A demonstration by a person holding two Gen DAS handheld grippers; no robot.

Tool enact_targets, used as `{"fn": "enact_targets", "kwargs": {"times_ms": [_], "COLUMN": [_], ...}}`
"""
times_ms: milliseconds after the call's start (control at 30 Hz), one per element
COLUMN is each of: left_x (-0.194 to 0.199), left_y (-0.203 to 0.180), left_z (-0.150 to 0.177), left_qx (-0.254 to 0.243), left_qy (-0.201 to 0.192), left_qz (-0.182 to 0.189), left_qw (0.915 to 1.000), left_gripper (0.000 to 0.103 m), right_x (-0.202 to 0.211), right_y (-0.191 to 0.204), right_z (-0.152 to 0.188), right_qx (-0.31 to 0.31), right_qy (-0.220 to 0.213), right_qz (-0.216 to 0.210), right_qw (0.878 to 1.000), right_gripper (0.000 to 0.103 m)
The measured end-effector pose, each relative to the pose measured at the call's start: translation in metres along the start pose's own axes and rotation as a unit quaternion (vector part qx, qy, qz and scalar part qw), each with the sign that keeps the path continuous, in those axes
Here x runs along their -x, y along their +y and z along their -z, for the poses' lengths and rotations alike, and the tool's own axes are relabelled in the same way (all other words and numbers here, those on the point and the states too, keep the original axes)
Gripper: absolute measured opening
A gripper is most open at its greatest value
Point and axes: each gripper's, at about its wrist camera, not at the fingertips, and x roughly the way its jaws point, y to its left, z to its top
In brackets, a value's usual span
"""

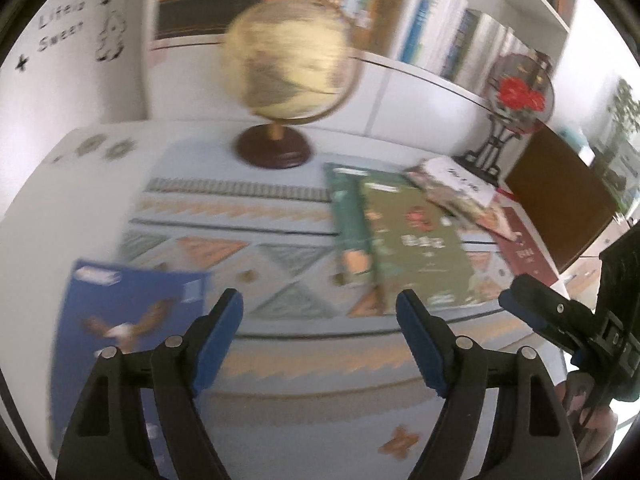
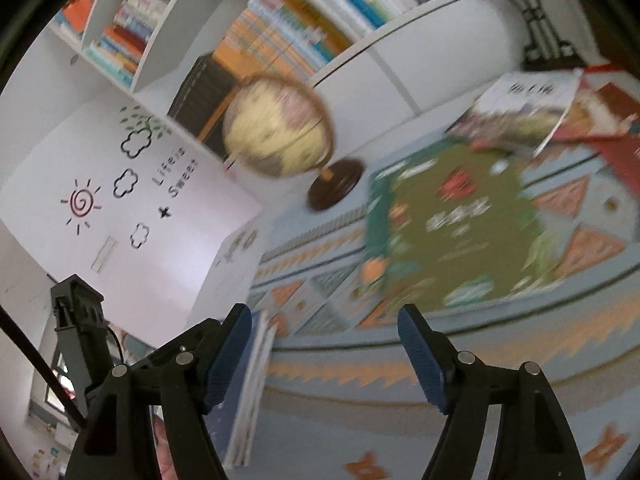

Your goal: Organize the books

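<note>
In the left wrist view my left gripper (image 1: pixel 318 304) is open over the patterned tablecloth (image 1: pixel 248 240), with nothing between its jaws. A blue book (image 1: pixel 128 320) lies flat just left of it. An olive green book (image 1: pixel 416 248) lies ahead to the right on a darker green one (image 1: pixel 346 220). Beyond them are an illustrated white book (image 1: pixel 456 192) and a red book (image 1: pixel 524 240). In the right wrist view my right gripper (image 2: pixel 324 316) is open and empty above the cloth. The blue book tops a small stack (image 2: pixel 244 380) by its left finger, and the olive green book (image 2: pixel 460 224) lies ahead.
A globe (image 1: pixel 288 60) on a dark wooden base stands at the back of the table. Behind it are white shelves full of books (image 1: pixel 452 36). A round ornament with red flowers on a black stand (image 1: pixel 516 96) and a brown board (image 1: pixel 560 196) are at the right.
</note>
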Motion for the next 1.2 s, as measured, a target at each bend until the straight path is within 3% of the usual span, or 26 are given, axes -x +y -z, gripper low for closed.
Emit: {"fn": "enact_targets", "kwargs": {"times_ms": [167,333,467,533,633,733,867,967,1067,1167,1200], "left_x": [-0.039,-0.096,-0.128,-0.139,-0.136,-0.141,-0.149,-0.150,-0.149,-0.148,-0.149], "left_y": [-0.047,-0.060,-0.054,-0.058,-0.068,-0.076,-0.087,-0.090,-0.089,-0.098,-0.100], "left_z": [-0.013,-0.013,0.006,0.011,0.015,0.018,0.019,0.021,0.022,0.025,0.026], "left_qx": [-0.010,-0.016,0.014,0.007,-0.020,-0.039,-0.065,-0.077,-0.078,-0.108,-0.113], "left_qy": [0.010,0.019,0.014,0.030,0.003,0.010,0.024,0.029,0.031,0.037,0.039], "left_qz": [0.014,-0.009,0.052,0.050,0.027,0.018,0.004,-0.007,0.007,0.045,0.037], "left_qw": [0.9998,0.9996,0.9984,0.9983,0.9994,0.9990,0.9976,0.9966,0.9964,0.9924,0.9921], "left_gripper": [0.083,0.082,0.082,0.083,0.088,0.094,0.102,0.102,0.102,0.103,0.102], "right_x": [0.018,-0.007,-0.032,-0.039,-0.041,-0.051,-0.052,-0.054,-0.060,-0.065,-0.066], "right_y": [-0.047,-0.094,-0.123,-0.122,-0.122,-0.132,-0.126,-0.123,-0.118,-0.111,-0.110], "right_z": [-0.038,-0.054,-0.043,-0.040,-0.039,-0.038,-0.040,-0.040,-0.039,-0.036,-0.035], "right_qx": [-0.012,-0.027,-0.028,-0.005,0.007,-0.019,-0.006,0.003,0.021,0.043,0.048], "right_qy": [-0.019,-0.038,-0.048,-0.053,-0.060,-0.030,-0.023,-0.015,0.002,0.021,0.026], "right_qz": [0.033,0.058,0.045,0.045,0.052,0.053,0.055,0.049,0.038,0.028,0.028], "right_qw": [0.999,0.997,0.997,0.998,0.997,0.998,0.998,0.999,0.999,0.998,0.998], "right_gripper": [0.077,0.079,0.079,0.079,0.079,0.079,0.086,0.091,0.099,0.100,0.101]}}
